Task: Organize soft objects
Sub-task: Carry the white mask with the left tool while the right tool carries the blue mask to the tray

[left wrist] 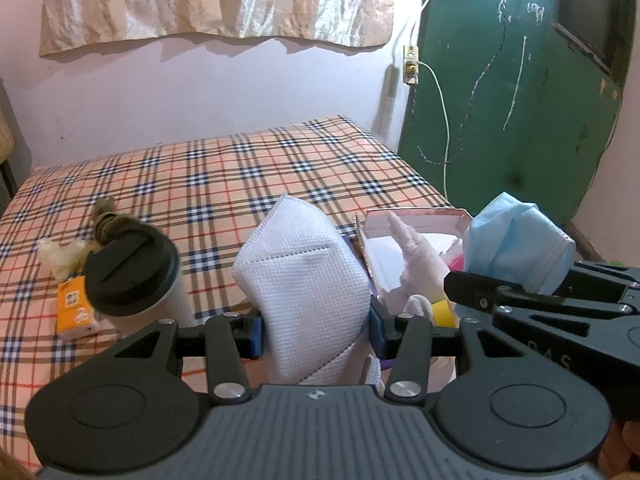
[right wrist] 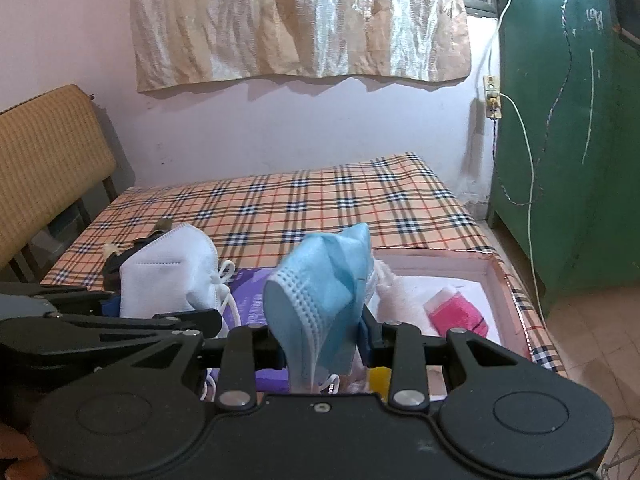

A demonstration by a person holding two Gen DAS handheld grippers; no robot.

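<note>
Plaid bed (left wrist: 224, 176) below, left gripper (left wrist: 316, 330) clamps white mask (left wrist: 304, 280), right gripper (right wrist: 320, 344) clamps blue mask (right wrist: 320, 280) — best lower both gently into box (right wrist: 440, 266) ahead.

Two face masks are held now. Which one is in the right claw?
The blue pleated mask, clamped in the right claw. The white folded mask is in the left claw.

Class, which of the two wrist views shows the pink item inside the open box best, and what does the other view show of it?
The right wrist view. There the pink item lies in plain sight on the floor of the open box. In the left wrist view only a pink sliver shows, behind the blue surgical mask and right gripper.
</note>
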